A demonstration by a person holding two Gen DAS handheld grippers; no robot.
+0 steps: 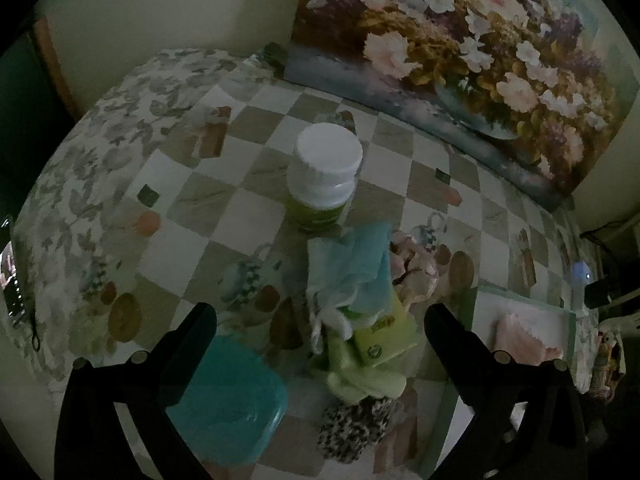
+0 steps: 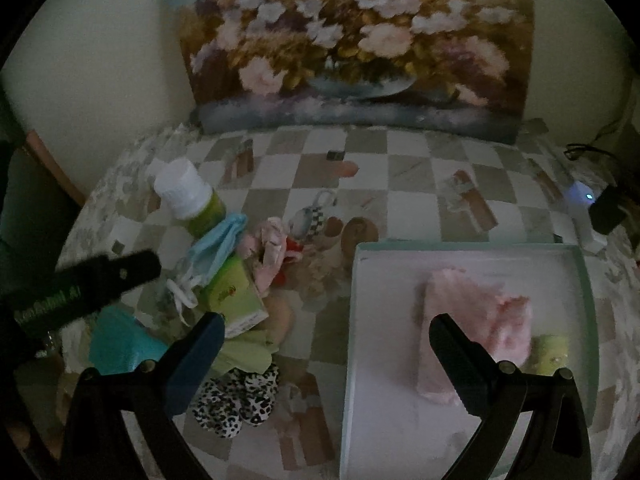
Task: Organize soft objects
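1. Nearest the left gripper (image 1: 320, 320), a teal rounded plastic container (image 1: 228, 396) lies just inside and partly behind the left finger (image 1: 192, 332), low in the left wrist view.
2. Both fingers of the left gripper stand wide apart and hold nothing.
3. Between those fingers sits a heap of soft things: a leopard-print fuzzy fabric piece (image 1: 352, 428) closest in, a light green cloth (image 1: 360, 380) beyond it, then a yellow-green cardboard box (image 1: 384, 340), and a pale blue cloth (image 1: 356, 264) on top toward the tips.
4. A crumpled pink floral cloth (image 1: 412, 272) lies just right of the blue one.
5. Past the fingertips stands a green bottle with a white screw cap (image 1: 324, 176), upright on the checkered tablecloth (image 1: 224, 216).
6. The right gripper (image 2: 326, 330) also has its fingers spread wide, empty.
7. Its right finger (image 2: 460, 352) overlaps a shallow white tray with a pale green rim (image 2: 380, 360), which holds a folded fluffy pink cloth (image 2: 480, 304) and a small yellow-green soft item (image 2: 554, 352) beside it.
8. A floral painting (image 2: 352, 40) leans against the wall beyond.
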